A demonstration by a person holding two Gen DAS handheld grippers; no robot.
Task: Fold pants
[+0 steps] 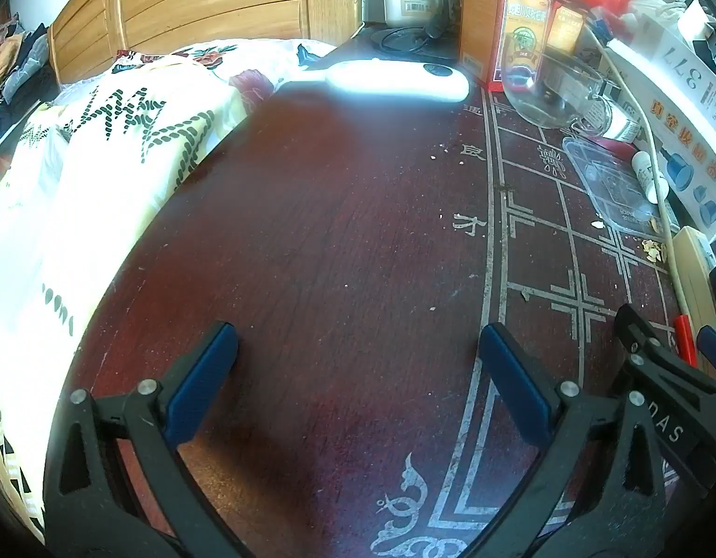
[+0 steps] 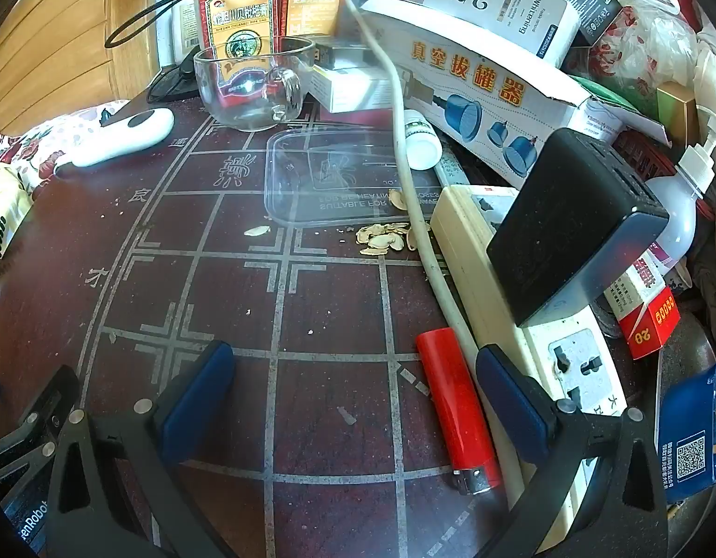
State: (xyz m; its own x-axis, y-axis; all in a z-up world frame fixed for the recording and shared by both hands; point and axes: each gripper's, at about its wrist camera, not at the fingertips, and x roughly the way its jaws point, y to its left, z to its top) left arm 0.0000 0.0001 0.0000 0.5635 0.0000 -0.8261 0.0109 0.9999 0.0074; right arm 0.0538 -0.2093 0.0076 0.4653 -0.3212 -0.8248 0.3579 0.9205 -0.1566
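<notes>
Both grippers, left gripper (image 1: 358, 358) and right gripper (image 2: 353, 374), wide-spread over table (image 1: 320, 232).

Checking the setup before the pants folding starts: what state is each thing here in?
left gripper: open, empty
right gripper: open, empty
glass cup: upright, empty
red lighter: lying flat
clear plastic lid: lying flat
power strip: black adapter plugged in
white pill bottle: on its side
pants: not in view
</notes>
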